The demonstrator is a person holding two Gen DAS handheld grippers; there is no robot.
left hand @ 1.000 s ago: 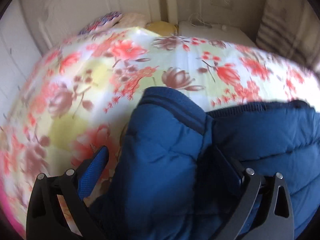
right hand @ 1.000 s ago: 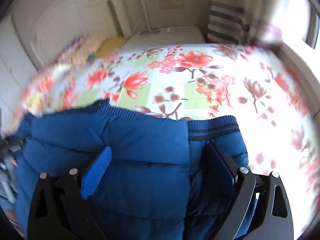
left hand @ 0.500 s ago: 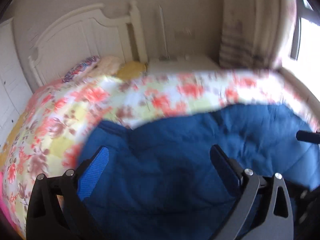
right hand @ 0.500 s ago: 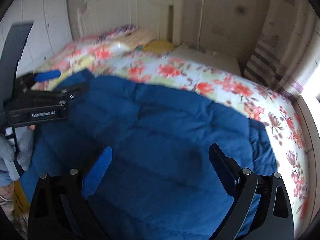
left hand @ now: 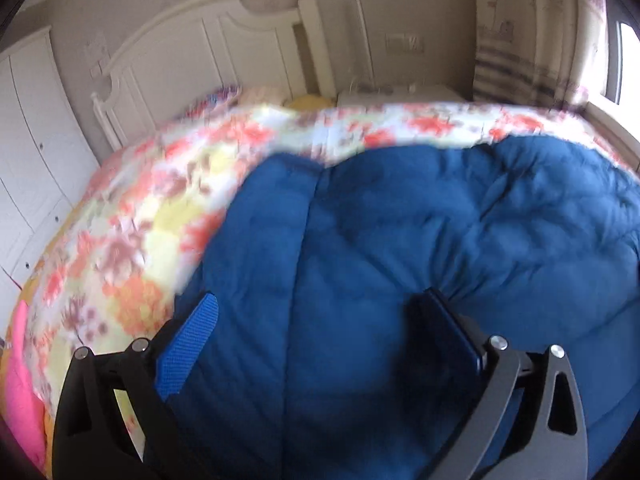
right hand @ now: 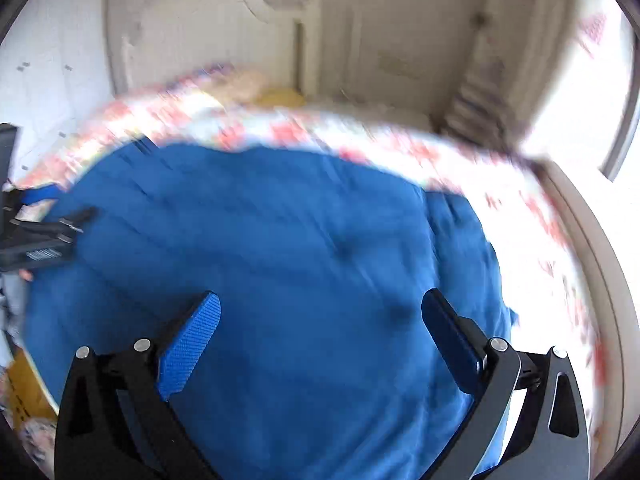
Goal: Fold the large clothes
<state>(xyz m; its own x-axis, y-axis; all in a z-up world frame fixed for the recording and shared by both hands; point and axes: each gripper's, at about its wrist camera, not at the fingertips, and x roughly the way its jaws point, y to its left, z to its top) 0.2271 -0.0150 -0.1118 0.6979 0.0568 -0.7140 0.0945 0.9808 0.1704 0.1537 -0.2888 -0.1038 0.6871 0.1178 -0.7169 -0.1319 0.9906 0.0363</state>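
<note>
Blue padded jacket (left hand: 400, 248) lies spread flat on the floral bedspread (left hand: 132, 232), quilted side up, covering most of the near part of the bed in both wrist views. Left gripper (left hand: 320, 312) is above the jacket's left portion, jaws spread wide, nothing between the blue pads (left hand: 188, 344); a vertical seam in the jacket runs up between the fingers. Contact with the fabric can't be judged from this angle. Right gripper (right hand: 320, 312) is over the jacket's right half, jaws also spread wide, no fabric pinched. In the right wrist view the left gripper (right hand: 44, 216) shows at the frame's left edge, at the jacket's left border; that view is blurred, so detail there is poor. Jacket's right edge stops short of the bed's window side, a strip of bedspread (right hand: 532, 216) showing beyond it. White headboard (left hand: 192, 52) and pillows (left hand: 256, 94) sit at the far end, well apart from the jacket. Pink cloth (left hand: 20, 380) sits at the bed's near-left corner
</note>
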